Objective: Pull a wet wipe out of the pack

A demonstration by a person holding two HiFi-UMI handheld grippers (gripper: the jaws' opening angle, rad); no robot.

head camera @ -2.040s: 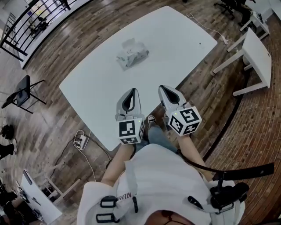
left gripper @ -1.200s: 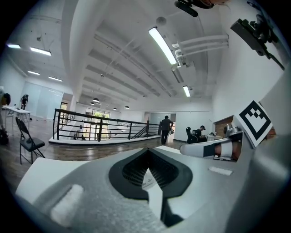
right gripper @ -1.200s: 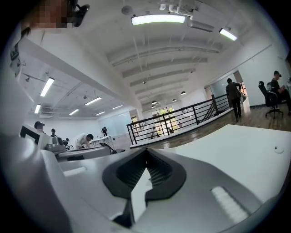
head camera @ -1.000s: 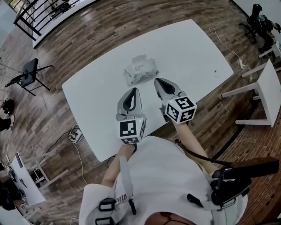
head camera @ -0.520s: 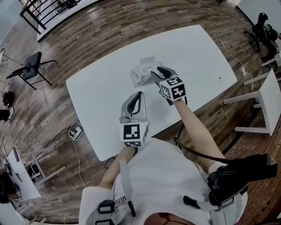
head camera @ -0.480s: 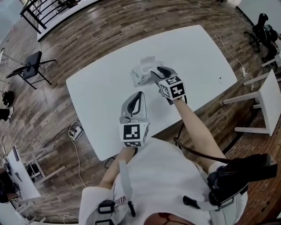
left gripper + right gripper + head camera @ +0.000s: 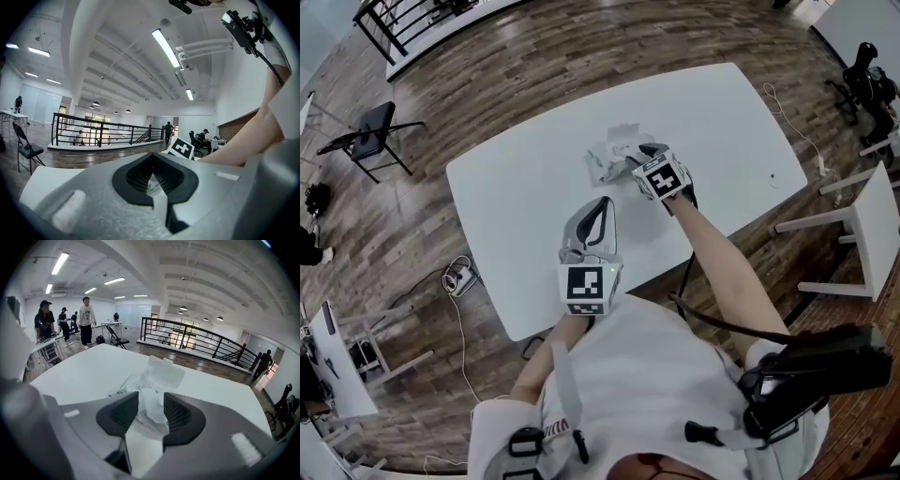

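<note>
The wet wipe pack (image 7: 606,162) lies on the white table (image 7: 525,206), its flip lid (image 7: 165,372) standing open. A white wipe tuft (image 7: 151,411) sticks up from its opening. My right gripper (image 7: 639,156) is down at the pack, tilted steeply. Its jaws are opening, and the tuft stands between the pads in the right gripper view (image 7: 146,397). My left gripper (image 7: 602,200) hovers nearer the table's front edge, shut and holding nothing. In the left gripper view (image 7: 152,155) its tips meet, and the right gripper's marker cube (image 7: 181,148) shows beyond them.
A black chair (image 7: 370,136) stands on the wood floor at the left. White side tables (image 7: 862,234) are at the right. A power strip with cable (image 7: 450,278) lies below the table's left edge. A small dark speck (image 7: 773,176) sits on the table's right end. People (image 7: 86,317) stand far off.
My right gripper went from beside the left one, forward and down to the pack, rolling as it went, and its jaws came apart around the wipe tuft. The left gripper stayed put.
</note>
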